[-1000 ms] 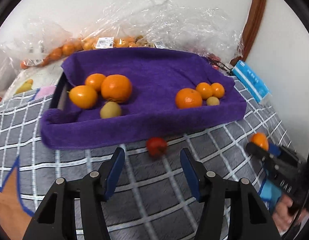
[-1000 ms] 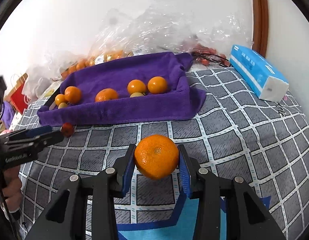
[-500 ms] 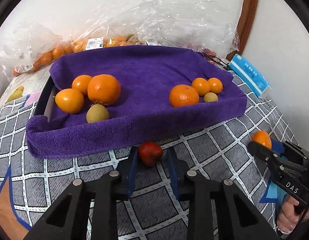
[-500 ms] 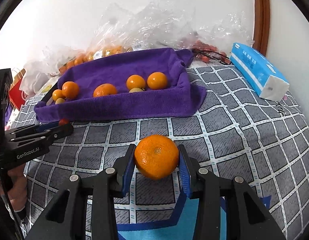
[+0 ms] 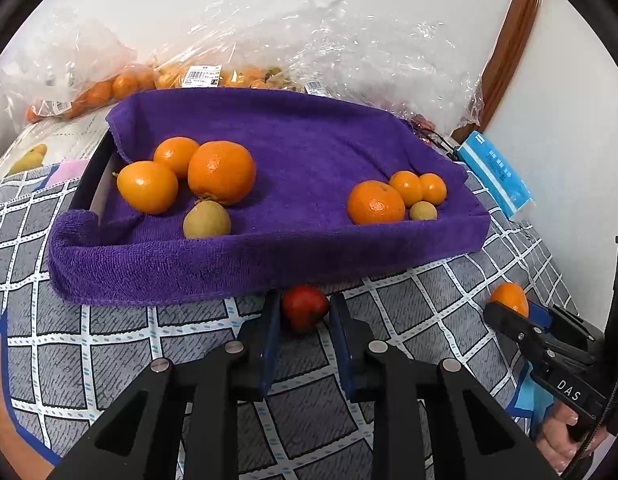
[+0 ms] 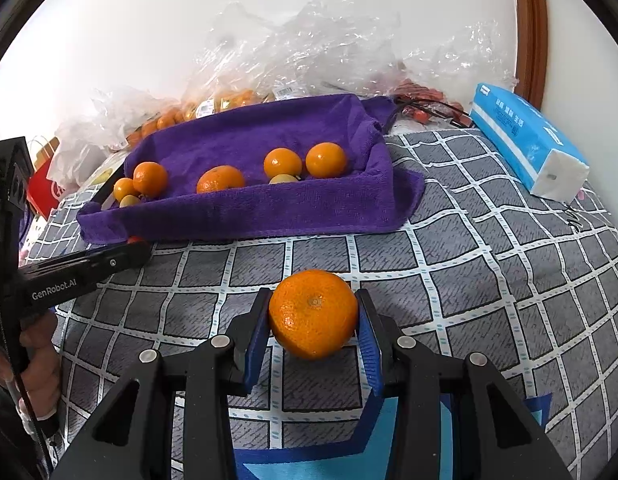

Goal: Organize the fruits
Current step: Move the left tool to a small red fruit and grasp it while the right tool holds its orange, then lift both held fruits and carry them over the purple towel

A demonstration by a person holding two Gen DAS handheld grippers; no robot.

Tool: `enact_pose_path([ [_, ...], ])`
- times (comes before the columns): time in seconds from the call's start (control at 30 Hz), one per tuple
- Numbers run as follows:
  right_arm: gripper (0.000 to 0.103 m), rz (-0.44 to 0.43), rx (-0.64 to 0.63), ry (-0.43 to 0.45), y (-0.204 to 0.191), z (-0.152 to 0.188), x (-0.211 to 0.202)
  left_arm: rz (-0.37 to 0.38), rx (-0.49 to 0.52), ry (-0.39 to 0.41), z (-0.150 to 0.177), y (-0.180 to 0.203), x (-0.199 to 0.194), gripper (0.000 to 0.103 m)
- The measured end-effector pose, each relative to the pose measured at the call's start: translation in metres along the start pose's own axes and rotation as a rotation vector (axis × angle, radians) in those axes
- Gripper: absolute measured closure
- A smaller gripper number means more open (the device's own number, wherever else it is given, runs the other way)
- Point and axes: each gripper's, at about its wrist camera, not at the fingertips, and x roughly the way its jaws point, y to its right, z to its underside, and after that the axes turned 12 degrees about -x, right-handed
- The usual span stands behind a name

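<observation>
A small red fruit [image 5: 305, 310] lies on the grey checked cloth just in front of the purple-towel tray [image 5: 269, 256]. My left gripper [image 5: 305, 302] is shut on it, a pad pressed against each side. In the right wrist view my right gripper [image 6: 313, 304] is shut on a large orange [image 6: 313, 314], held above the cloth in front of the tray [image 6: 269, 208]. Inside the tray sit two groups of fruit: oranges [image 5: 221, 172] with a yellow-brown fruit [image 5: 207, 220] at the left, and oranges [image 5: 375, 202] with a small yellow fruit at the right.
Crumpled clear plastic bags [image 5: 125, 84] with more oranges lie behind the tray against the white wall. A blue tissue pack [image 6: 529, 144] rests at the right. A red paper bag [image 6: 45, 192] stands at the far left. Checked cloth [image 6: 469, 260] stretches to the right of the tray.
My left gripper moved forward to the red fruit and its jaws closed from wide open onto it. The right gripper and its orange stayed put.
</observation>
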Motion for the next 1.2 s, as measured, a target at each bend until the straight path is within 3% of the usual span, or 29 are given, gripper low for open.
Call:
enact_pose_path([
  [0.23,0.062,-0.012,0.014,0.017,0.002,0.0,-0.004,0.088,-0.067,0.042,-0.001,-0.015,-0.012,0.08],
  [0.73,0.062,-0.022,0.038,0.062,0.005,0.001,-0.013,0.076,-0.068,0.175,0.001,-0.013,-0.034,0.08],
  [1.2,0.062,-0.015,0.059,0.087,0.008,0.002,-0.016,0.078,-0.046,0.23,0.004,-0.007,-0.047,0.08],
])
